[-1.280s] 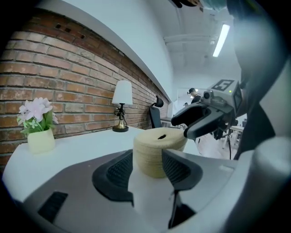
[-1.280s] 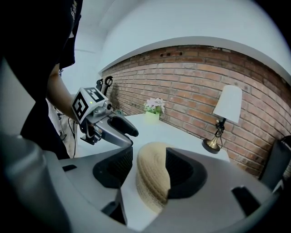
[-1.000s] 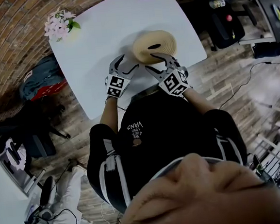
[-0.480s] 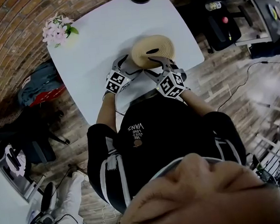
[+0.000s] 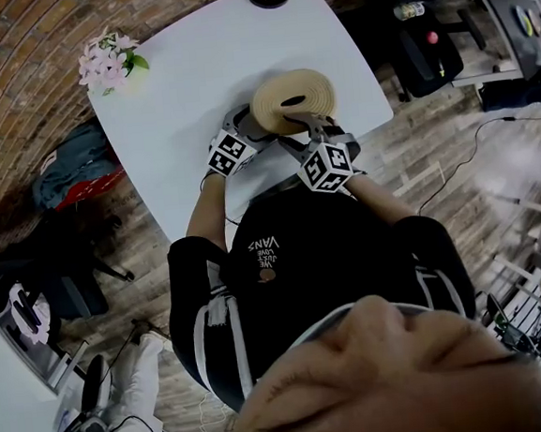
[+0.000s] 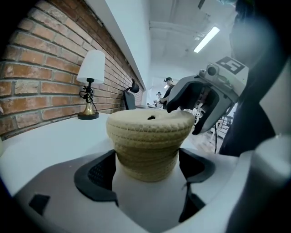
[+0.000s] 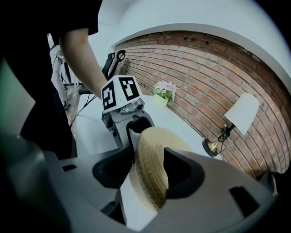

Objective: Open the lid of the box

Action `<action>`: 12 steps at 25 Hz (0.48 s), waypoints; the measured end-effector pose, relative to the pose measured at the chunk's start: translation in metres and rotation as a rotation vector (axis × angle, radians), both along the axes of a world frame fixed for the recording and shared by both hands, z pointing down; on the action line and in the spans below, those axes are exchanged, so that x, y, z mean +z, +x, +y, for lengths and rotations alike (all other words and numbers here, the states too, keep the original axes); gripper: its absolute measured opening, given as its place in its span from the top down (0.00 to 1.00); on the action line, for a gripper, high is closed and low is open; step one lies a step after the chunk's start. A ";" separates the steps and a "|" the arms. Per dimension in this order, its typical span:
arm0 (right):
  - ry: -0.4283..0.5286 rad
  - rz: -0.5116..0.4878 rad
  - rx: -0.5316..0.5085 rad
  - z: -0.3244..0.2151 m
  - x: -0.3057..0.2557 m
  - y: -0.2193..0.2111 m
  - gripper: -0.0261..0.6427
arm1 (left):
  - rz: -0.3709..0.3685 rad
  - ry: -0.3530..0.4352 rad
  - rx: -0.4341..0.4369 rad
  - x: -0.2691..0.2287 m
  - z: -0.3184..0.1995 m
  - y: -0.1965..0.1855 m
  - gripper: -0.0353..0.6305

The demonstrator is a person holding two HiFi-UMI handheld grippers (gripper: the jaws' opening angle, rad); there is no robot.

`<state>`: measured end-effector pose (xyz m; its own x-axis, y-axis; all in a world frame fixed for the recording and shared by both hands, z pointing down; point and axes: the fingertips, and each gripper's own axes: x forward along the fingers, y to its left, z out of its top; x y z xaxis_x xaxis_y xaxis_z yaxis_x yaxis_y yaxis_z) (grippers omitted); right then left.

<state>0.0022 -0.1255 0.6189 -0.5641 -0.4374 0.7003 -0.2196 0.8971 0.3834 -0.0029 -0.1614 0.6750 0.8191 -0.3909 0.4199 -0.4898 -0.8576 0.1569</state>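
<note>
Head view: high above, steeply down onto table (image 5: 192,67). Gripper views: low, close; left facing far lamp (image 6: 91,70), right facing far-left. All share box lid (image 5: 291,96).

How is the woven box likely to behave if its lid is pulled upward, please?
The woven box looks light and narrows toward its base, so it may lift or tip with the lid. Its coiled rope sides probably give slightly yet offer rough, non-slippery grip.
</note>
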 end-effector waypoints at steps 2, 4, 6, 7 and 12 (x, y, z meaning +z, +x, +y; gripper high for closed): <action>0.008 0.015 -0.004 -0.001 0.001 0.001 0.65 | -0.008 0.004 -0.002 0.000 -0.001 0.000 0.30; 0.018 0.030 -0.008 -0.001 0.002 0.002 0.67 | -0.015 0.014 0.003 0.003 -0.003 0.000 0.30; 0.019 0.041 -0.015 -0.001 0.003 0.002 0.70 | -0.025 0.011 0.006 0.006 -0.003 -0.001 0.30; 0.017 0.045 -0.020 -0.001 0.003 0.002 0.70 | -0.029 0.006 0.006 0.007 -0.002 -0.002 0.30; 0.020 0.063 -0.051 0.003 0.005 0.000 0.75 | -0.024 0.003 0.008 0.005 -0.002 -0.001 0.30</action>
